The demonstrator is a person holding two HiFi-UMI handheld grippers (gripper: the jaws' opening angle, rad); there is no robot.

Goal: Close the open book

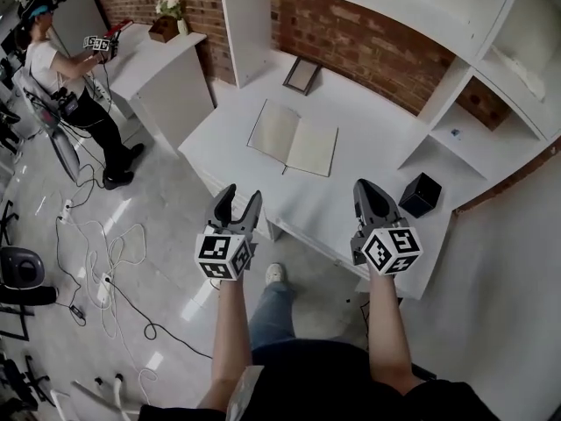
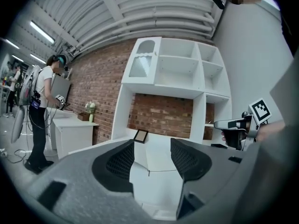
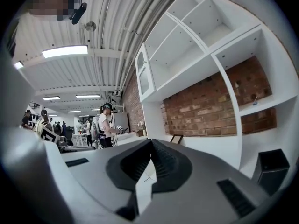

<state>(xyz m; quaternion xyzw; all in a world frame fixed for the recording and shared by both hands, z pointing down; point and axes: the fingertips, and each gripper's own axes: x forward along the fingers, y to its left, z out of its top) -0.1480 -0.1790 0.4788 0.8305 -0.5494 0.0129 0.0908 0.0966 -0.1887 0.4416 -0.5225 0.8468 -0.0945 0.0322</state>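
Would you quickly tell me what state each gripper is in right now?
Left gripper: open, nothing between the jaws.
Right gripper: shut, holding nothing.

I can read no word, number or brand in any of my views. The only signs are black-and-white square markers. One set is on the cube (image 1: 223,254) of my left claw (image 1: 241,193) and another on the cube (image 1: 390,248) of my right claw (image 1: 368,188). They are block patterns, not letters. The pages of the open cream-paged book (image 1: 293,138) on the white desk (image 1: 368,169) show no print that is legible at this size.
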